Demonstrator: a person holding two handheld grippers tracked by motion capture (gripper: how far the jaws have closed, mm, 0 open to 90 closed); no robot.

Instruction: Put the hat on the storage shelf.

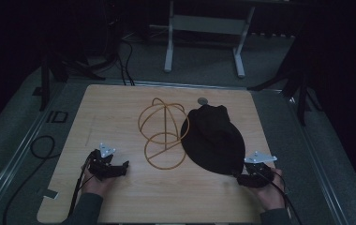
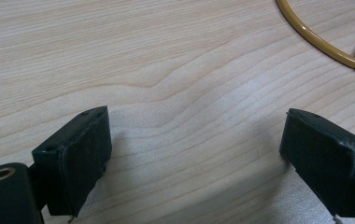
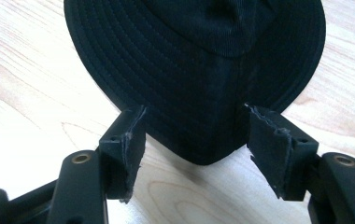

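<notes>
A black brimmed hat [image 1: 213, 138] lies on the wooden table [image 1: 115, 108], right of centre. Beside it on the left rests a gold wire frame [image 1: 164, 133] of hoops and struts, and one hoop of that frame [image 2: 334, 46] curves through the left gripper view. My right gripper [image 1: 240, 175] is at the hat's near edge. In the right gripper view the hat's brim [image 3: 194, 56] reaches between the spread jaws of that gripper [image 3: 194, 135], with no clear pinch on it. My left gripper [image 1: 123, 167] sits low over bare wood left of the frame, and this gripper [image 2: 194, 154] is open with nothing between its jaws.
A small grey disc [image 1: 203, 100] lies at the table's far edge behind the hat. A black cable [image 1: 42, 145] loops on the floor at the left. White frame legs [image 1: 169, 47] stand beyond the table, and dark stands flank it.
</notes>
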